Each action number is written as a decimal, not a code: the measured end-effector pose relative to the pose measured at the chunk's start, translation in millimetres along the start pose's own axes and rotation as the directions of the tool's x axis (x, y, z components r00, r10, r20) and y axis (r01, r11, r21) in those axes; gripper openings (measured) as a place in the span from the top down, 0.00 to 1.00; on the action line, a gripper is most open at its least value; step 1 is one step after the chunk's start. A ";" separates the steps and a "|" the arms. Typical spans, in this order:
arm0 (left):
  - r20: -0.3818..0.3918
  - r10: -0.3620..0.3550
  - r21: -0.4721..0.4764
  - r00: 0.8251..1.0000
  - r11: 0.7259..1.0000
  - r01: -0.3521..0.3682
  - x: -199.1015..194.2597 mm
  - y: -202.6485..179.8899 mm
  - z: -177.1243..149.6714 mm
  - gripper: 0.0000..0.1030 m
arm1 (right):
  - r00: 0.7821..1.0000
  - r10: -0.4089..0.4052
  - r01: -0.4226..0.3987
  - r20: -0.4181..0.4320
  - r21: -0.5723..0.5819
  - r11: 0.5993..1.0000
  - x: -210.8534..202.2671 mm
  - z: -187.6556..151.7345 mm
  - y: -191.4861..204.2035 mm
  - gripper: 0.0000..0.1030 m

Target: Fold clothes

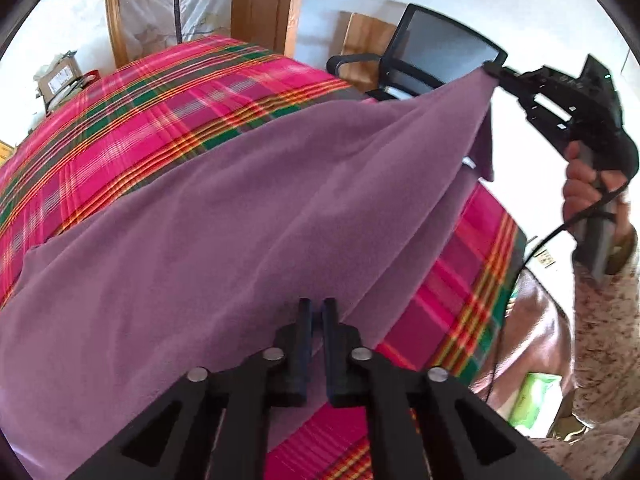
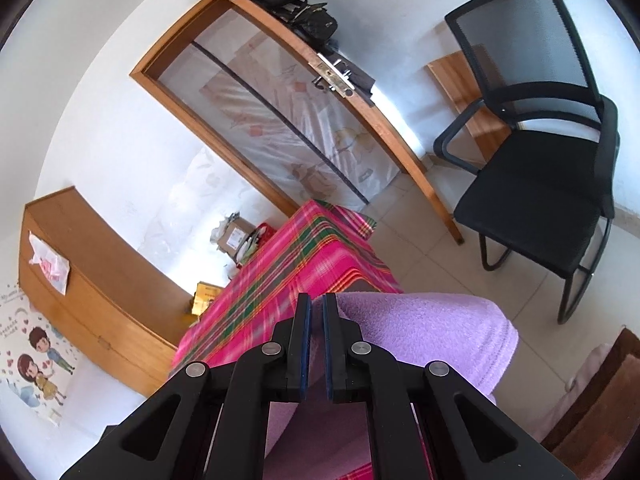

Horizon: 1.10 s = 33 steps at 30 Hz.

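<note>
A home room: wooden door [image 2: 360, 104], plaid-covered table [image 2: 288, 272], mesh office chair [image 2: 540, 152], cartoon wall sticker [image 2: 36, 364].

Both wrist views look closely down at one plaid-covered table [image 1: 160, 120].

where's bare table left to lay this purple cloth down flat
Bare plaid tablecloth runs along the far side, between the purple cloth and the door-side table edge. A narrower strip lies below the right claw. The near side by the left claw is covered.
</note>
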<state>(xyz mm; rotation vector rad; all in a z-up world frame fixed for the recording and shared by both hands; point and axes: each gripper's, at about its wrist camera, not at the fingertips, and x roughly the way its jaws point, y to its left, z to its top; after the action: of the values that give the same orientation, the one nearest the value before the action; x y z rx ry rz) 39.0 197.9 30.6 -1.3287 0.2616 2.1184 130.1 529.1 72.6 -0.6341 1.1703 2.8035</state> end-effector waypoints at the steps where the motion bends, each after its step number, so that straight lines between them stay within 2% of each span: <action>1: 0.018 0.005 -0.002 1.000 1.000 -0.005 -3.9 0.2 0.6 0.96 | 1.000 -0.007 0.007 -0.001 -0.010 1.000 1.7 1.7 0.9 0.94; 4: 0.055 -0.010 -0.010 0.998 1.000 0.011 -11.7 1.3 2.1 0.99 | 1.000 -0.009 0.009 -0.002 -0.023 1.000 4.4 6.9 1.0 0.94; 10: 0.077 -0.027 -0.039 0.997 0.999 0.030 -21.4 2.2 7.0 1.00 | 1.000 -0.014 0.014 -0.002 -0.071 0.997 2.7 12.8 2.1 0.94; 14: 0.095 -0.089 -0.028 0.991 0.995 0.092 -32.8 -2.8 8.4 1.00 | 0.999 -0.042 0.044 0.022 -0.086 0.995 -5.9 19.4 -5.3 0.95; 18: 0.053 -0.102 -0.028 0.993 0.994 0.104 -22.7 -8.7 5.3 1.00 | 0.996 -0.084 0.082 -0.025 -0.068 0.994 -6.9 13.9 -29.1 0.95; 23: -0.011 -0.114 -0.024 0.993 0.993 0.113 -1.1 -16.6 4.6 1.00 | 0.987 -0.114 0.107 -0.110 -0.070 0.992 -4.4 -12.1 -50.9 0.93; 30: -0.047 -0.133 0.008 0.990 0.991 0.134 10.2 -26.7 2.8 0.98 | 0.973 -0.143 0.111 -0.181 -0.176 0.978 -15.2 -65.6 -45.8 0.90; 33: -0.057 -0.140 0.012 0.988 0.990 0.141 12.2 -27.9 1.8 0.97 | 0.974 -0.138 0.101 -0.182 -0.199 0.975 -14.0 -74.7 -40.0 0.88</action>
<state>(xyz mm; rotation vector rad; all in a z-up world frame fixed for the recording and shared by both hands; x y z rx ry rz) 50.5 225.6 25.1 -1.3586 0.2010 1.9606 176.9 507.9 3.8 -0.9784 0.8599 2.8212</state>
